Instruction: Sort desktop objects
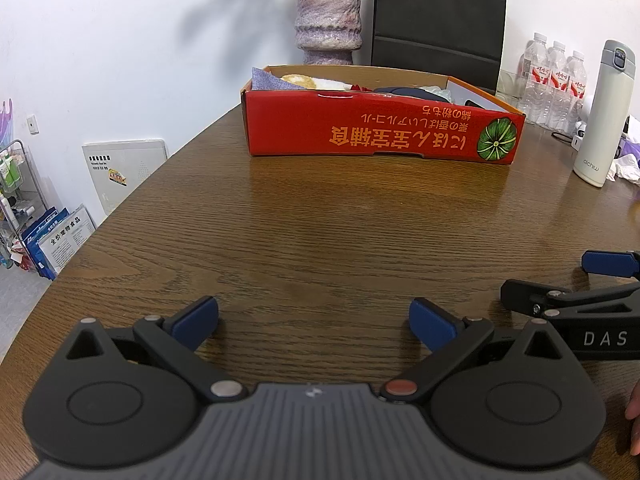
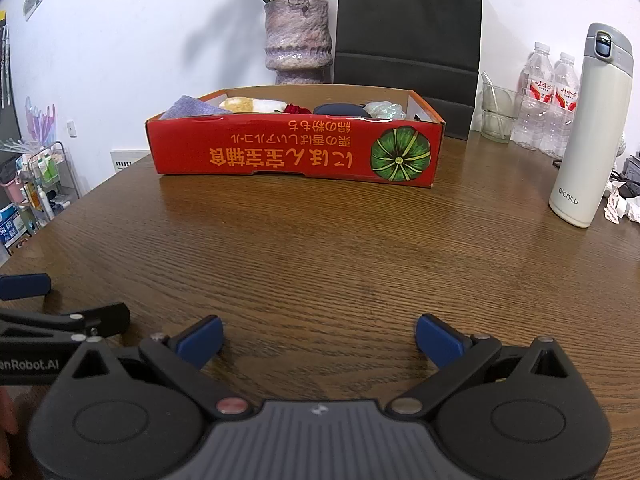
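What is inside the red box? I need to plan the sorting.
Above the red box rim: purple cloth, yellow-white plush, something red, a dark blue item, pale wrapping. Lower contents are hidden.

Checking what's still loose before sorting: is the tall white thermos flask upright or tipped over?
Upright. The tall white thermos flask stands on its base on the brown wooden table, its grey lid on top.

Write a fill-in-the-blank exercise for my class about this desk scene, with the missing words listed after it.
1. The box on the wooden table is mainly ____ in colour.
2. Both the left gripper and right gripper have their jaws ____.
3. The thermos stands ____.
4. The vase is ____ the box.

Missing words: red; open; upright; behind
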`<state>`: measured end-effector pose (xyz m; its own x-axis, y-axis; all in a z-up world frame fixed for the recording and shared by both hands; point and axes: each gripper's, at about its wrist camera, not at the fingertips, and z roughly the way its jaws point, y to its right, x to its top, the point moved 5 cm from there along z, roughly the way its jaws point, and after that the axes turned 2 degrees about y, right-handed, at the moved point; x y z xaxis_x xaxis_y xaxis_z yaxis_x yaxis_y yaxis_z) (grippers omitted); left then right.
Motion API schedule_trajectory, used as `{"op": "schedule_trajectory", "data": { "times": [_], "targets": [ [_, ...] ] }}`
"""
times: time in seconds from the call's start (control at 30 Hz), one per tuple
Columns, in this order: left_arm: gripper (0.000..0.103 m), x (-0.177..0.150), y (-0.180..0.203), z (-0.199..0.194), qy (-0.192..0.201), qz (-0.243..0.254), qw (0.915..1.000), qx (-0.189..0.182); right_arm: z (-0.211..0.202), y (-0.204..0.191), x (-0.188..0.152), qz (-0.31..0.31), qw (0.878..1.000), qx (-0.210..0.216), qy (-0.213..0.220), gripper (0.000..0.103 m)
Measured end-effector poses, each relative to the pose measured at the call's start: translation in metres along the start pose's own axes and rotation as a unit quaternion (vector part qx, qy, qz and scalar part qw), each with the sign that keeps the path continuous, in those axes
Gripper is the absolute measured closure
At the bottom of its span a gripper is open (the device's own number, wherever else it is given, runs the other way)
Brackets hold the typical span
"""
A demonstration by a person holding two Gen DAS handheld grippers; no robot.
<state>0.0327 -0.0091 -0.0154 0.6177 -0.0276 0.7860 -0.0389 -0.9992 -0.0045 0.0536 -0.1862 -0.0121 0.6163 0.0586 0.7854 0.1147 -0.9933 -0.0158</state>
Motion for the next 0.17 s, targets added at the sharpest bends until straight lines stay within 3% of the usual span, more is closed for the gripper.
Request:
{"op": "schedule_trajectory", "data": {
  "times": [0.17],
  "targets": [
    [0.0,0.0002,0.0005,0.0,0.0,-0.001,1.0,0.0,-0.0001,-0.0004,0.0,-0.001,1.0,0.001,0.0,0.0]
  ]
}}
